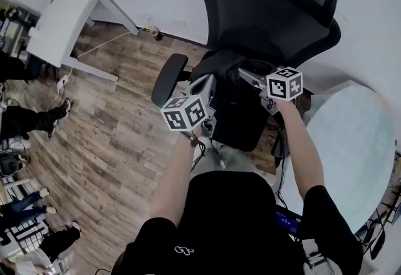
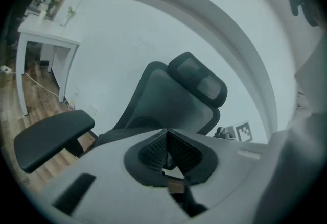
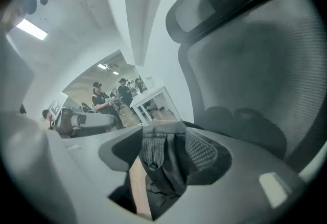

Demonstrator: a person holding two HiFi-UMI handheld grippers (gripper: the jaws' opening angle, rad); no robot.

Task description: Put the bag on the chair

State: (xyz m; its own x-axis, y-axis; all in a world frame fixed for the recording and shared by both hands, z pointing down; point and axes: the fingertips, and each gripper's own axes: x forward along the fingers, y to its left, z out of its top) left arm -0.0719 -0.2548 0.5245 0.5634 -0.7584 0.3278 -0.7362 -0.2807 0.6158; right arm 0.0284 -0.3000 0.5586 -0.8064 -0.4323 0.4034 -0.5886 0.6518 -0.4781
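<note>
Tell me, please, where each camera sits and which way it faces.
Head view: on the person's head, facing steeply down at chair and bag; forearms, torso show.
Left gripper view: on left gripper, facing chair's backrest; shut jaws show.
Right gripper view: on right gripper, close to backrest; jaws with bag fabric between.
Shared: the chair.

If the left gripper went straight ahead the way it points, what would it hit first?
Likely the chair's backrest, just below the headrest. Nothing shows between it and the shut left gripper, though depth is unclear.
</note>
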